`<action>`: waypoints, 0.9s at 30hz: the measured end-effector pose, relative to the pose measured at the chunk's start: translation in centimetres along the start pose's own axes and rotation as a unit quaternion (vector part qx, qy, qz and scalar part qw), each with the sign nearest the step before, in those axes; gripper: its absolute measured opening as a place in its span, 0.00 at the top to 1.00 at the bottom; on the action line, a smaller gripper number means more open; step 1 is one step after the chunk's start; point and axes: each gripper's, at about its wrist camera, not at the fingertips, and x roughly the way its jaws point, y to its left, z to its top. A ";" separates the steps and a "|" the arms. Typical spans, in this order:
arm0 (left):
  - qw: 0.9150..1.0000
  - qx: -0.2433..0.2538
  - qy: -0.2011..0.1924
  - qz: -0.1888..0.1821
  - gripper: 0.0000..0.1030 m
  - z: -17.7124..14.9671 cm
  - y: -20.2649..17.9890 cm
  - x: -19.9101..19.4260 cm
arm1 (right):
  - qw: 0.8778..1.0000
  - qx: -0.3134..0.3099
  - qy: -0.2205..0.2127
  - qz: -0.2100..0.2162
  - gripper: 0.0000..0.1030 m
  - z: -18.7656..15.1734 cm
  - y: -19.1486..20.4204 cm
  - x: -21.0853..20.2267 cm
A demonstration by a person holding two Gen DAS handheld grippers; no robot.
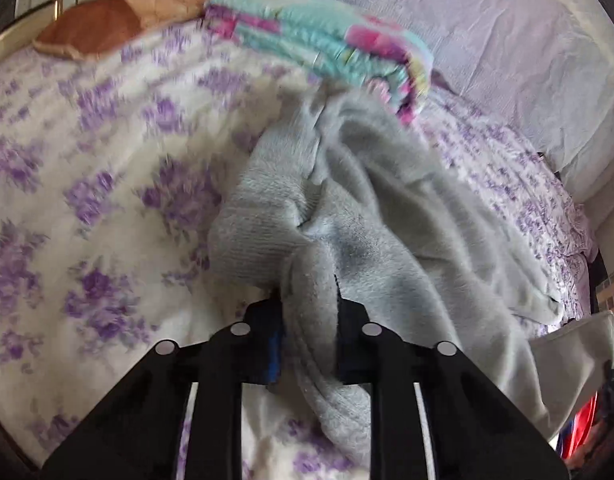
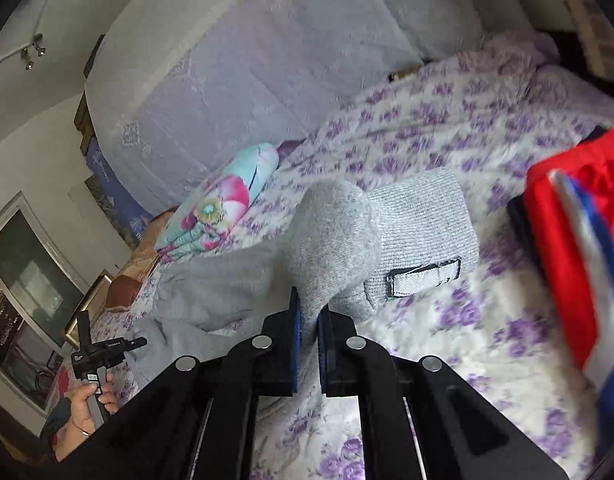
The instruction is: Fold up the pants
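Observation:
The grey fleece pants [image 1: 371, 208] lie bunched on the purple-flowered bedspread [image 1: 87, 160]. My left gripper [image 1: 309, 300] is shut on a fold of the grey fabric, near a ribbed band, and the cloth drapes away to the right. In the right wrist view my right gripper [image 2: 309, 312] is shut on another part of the grey pants [image 2: 335, 236], lifted off the bed. The ribbed waistband with a white label [image 2: 423, 276] hangs just past its fingers. The left hand-held gripper [image 2: 103, 352] shows at lower left.
A folded turquoise and pink floral cloth [image 1: 327, 48] lies at the far side of the bed, also seen in the right wrist view [image 2: 223, 196]. A red, white and blue garment [image 2: 579, 248] lies at right. A brown pillow [image 1: 119, 16] sits far left. A white draped wall [image 2: 247, 60] stands behind.

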 end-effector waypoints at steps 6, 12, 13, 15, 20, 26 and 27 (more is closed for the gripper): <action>0.997 0.036 -0.066 0.010 0.85 -1.3 -1.6 -9.5 | 0.993 -0.058 0.018 -0.106 0.89 0.8 1.8 -8.1; 0.993 0.028 0.018 0.116 0.61 -5.8 3.8 -6.1 | 0.956 -0.014 0.200 -0.215 0.34 -6.6 -5.2 -1.9; 0.994 0.011 0.029 0.104 0.55 -6.5 4.8 -5.7 | 0.953 -0.003 0.203 -0.224 0.38 -7.3 -6.0 -1.5; 0.995 -0.015 0.035 0.090 0.49 -7.1 6.0 -5.9 | 0.963 0.009 0.167 -0.211 0.39 -7.5 -5.9 -3.0; 0.993 0.031 -0.076 0.088 0.26 -6.3 1.7 -11.3 | 0.985 -0.072 0.032 -0.154 0.38 -5.5 -0.2 -7.4; 0.983 0.152 -0.080 0.059 0.10 -7.6 -6.0 -8.6 | 0.972 -0.088 0.142 -0.166 0.38 -6.6 0.4 -1.2; 0.983 0.157 -0.065 0.070 0.10 -8.0 -5.9 -7.1 | 0.965 -0.064 0.177 -0.183 0.38 -7.5 -1.2 -0.3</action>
